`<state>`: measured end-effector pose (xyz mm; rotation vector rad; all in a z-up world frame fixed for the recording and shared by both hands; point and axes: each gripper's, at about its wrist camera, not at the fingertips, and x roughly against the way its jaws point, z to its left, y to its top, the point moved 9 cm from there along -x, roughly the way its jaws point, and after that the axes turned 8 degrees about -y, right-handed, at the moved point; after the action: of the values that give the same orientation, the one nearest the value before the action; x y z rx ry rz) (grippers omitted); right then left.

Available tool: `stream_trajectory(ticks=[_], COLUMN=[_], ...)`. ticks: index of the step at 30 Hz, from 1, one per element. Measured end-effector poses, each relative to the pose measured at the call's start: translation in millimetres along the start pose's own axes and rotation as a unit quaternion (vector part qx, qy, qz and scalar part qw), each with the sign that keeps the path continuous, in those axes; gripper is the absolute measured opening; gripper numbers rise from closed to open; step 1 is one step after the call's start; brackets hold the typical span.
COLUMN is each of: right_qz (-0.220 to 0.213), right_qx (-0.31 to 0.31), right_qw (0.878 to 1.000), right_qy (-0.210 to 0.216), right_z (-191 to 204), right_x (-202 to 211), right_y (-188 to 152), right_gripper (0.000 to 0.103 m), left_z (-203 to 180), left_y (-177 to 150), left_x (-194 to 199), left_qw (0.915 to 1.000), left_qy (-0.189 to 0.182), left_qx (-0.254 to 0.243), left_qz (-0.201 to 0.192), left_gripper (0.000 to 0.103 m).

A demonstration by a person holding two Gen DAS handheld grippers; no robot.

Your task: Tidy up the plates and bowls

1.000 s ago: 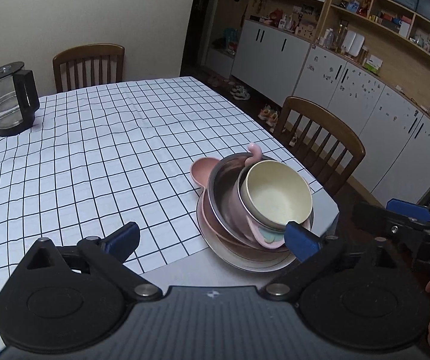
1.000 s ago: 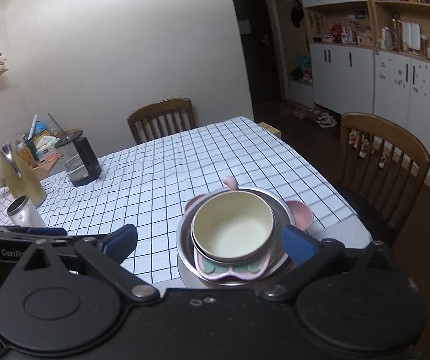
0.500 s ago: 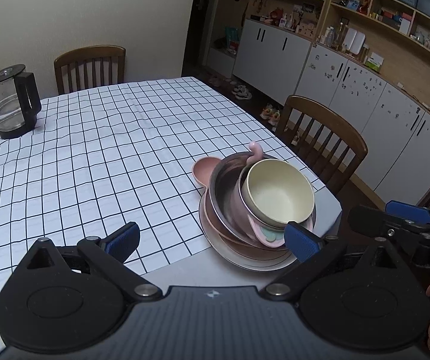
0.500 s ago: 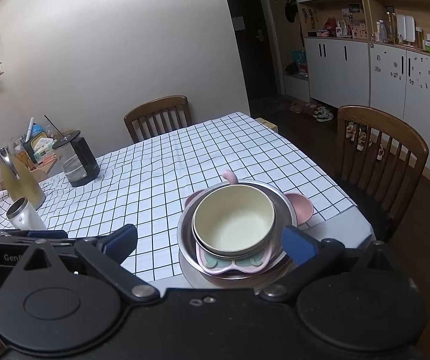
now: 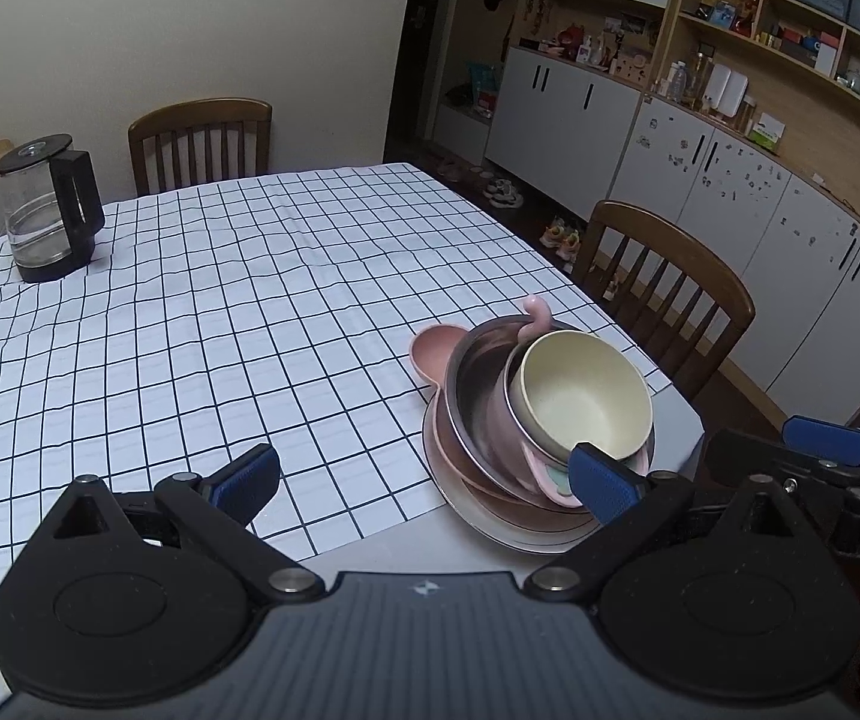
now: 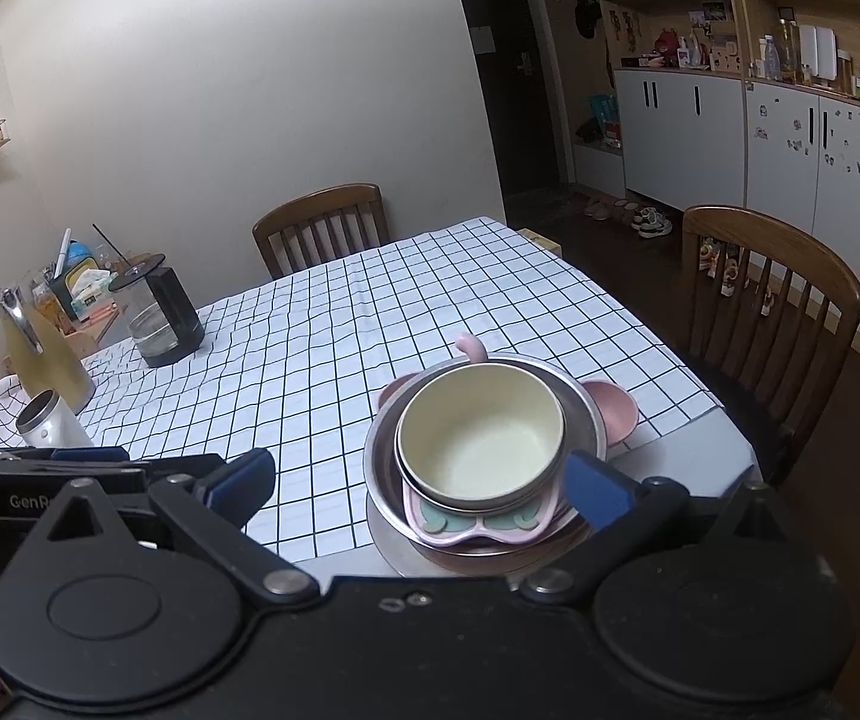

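Right wrist: cream bowl [image 6: 481,435] mouth-up.

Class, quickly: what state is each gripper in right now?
Left gripper: open, holding nothing.
Right gripper: open, holding nothing.

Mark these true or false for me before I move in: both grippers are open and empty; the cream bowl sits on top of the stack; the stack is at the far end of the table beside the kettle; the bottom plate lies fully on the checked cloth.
1. Both the left gripper and the right gripper are open and empty. True.
2. The cream round bowl tops the stack. True.
3. The stack stands beside the glass kettle with black handle. False: it is at the near corner, with the kettle at the far end.
4. The large pink bottom plate lies fully on the checked tablecloth. False: it overhangs onto bare grey tabletop.
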<state>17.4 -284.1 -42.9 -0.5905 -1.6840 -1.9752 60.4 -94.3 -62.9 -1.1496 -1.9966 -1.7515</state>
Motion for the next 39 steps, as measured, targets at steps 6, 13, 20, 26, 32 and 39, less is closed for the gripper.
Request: stream_trajectory(ticks=[6, 13, 20, 26, 32, 39], right_qz=[0.002, 0.004, 0.007, 0.005, 0.006, 0.007], right_qx=[0.001, 0.001, 0.003, 0.003, -0.001, -0.002], right_qw=[1.0, 1.0, 1.0, 1.0, 1.0, 1.0], right_qy=[0.002, 0.003, 0.002, 0.0, -0.003, -0.007], right_z=[1.4, 2.5, 4.8, 5.8, 4.9, 4.4], right_x=[-1.7, -3.0, -4.8, -4.9, -4.8, -5.7], right_y=[-0.5, 0.1, -0.5, -0.6, -0.5, 0.0], right_gripper=[0.103, 0.103, 0.103, 0.103, 0.103, 0.103], left_z=[1.3, 4.9, 6.1, 6.7, 6.0, 5.7], left_y=[0.6, 1.5, 2.8, 3.5, 3.7, 4.4], left_x=[-0.4, -1.0, -1.4, -2.8, -5.6, -6.1], left_qw=[1.0, 1.0, 1.0, 1.0, 0.9999, 0.9998], left_qy=[0.001, 0.001, -0.002, -0.007, -0.011, -0.02], left_qx=[-0.001, 0.005, 0.005, 0.004, 0.001, 0.001], left_qz=[-0.001, -0.003, -0.005, -0.002, 0.001, -0.001], left_gripper=[0.103, 0.103, 0.103, 0.103, 0.103, 0.103])
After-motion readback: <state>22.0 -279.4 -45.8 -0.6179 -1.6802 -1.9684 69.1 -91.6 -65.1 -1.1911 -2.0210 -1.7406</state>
